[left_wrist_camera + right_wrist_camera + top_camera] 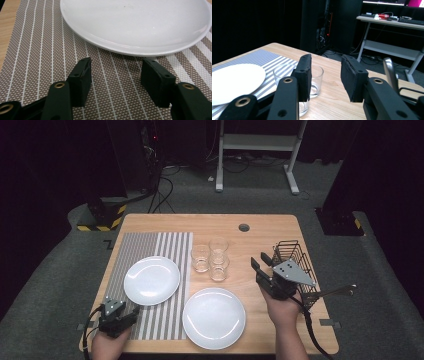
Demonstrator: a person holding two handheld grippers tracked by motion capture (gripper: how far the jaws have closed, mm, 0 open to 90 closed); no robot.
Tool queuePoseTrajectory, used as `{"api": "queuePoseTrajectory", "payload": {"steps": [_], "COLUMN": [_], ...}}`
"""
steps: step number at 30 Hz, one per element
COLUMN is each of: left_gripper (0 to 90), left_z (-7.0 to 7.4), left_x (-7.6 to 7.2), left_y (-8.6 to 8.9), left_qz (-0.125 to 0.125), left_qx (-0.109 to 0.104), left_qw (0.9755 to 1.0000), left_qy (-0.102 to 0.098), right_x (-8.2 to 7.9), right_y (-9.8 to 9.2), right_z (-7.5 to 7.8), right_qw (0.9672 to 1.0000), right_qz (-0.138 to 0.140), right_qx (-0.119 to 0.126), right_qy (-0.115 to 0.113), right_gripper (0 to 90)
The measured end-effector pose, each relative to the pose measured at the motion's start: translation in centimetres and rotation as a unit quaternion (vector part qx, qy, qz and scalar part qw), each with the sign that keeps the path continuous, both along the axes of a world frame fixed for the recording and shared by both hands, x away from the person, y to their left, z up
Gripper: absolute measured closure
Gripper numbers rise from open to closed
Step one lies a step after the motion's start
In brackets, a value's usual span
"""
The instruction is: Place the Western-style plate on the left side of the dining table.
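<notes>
We see a light wooden table (280, 227) with rounded corners and a dark round grommet (244, 227) at twelve o'clock near its far edge. A striped placemat (150, 245) covers the nine o'clock side, carrying a white plate (151, 280). A second white plate (214, 318) sits at six o'clock, partly on the wood, its left edge over the mat. Three clear glasses (210, 257) cluster near the centre. A black wire basket (295, 260) stands at three o'clock.

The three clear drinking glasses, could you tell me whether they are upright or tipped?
Upright: the three clear drinking glasses stand with open rims up on the wooden table.
</notes>
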State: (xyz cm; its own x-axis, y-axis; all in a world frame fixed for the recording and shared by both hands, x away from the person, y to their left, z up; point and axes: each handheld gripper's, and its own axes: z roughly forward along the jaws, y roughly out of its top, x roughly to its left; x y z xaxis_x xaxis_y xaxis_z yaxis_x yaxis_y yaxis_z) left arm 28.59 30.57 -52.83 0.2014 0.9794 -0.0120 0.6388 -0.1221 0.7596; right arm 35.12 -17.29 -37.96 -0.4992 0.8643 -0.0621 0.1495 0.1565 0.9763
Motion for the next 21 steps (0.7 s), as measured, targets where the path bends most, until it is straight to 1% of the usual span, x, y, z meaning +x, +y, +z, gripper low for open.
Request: {"api": "queuePoseTrajectory", "payload": {"steps": [8, 17, 21], "left_gripper": [42.4, 42.3, 42.3], "left_z": [0.0, 0.0, 0.0], "left_x": [0.0, 0.0, 0.0], "left_y": [0.0, 0.0, 0.0], "left_qz": [0.000, 0.000, 0.000], "left_qx": [0.000, 0.002, 0.003], "left_qw": [1.0000, 1.0000, 1.0000], "left_qy": [0.000, 0.000, -0.001], "right_x": [-0.1, -0.2, -0.2], "right_y": [-0.7, -2.0, -2.4], "right_z": [0.2, 0.4, 0.5], "right_qw": [0.9999, 0.9995, 0.9993], "right_qz": [-0.011, -0.029, -0.037], "right_qx": [0.000, 0.010, 0.010], "right_qy": [-0.002, -0.005, -0.007], "right_gripper": [61.1, 61.1, 61.1]}}
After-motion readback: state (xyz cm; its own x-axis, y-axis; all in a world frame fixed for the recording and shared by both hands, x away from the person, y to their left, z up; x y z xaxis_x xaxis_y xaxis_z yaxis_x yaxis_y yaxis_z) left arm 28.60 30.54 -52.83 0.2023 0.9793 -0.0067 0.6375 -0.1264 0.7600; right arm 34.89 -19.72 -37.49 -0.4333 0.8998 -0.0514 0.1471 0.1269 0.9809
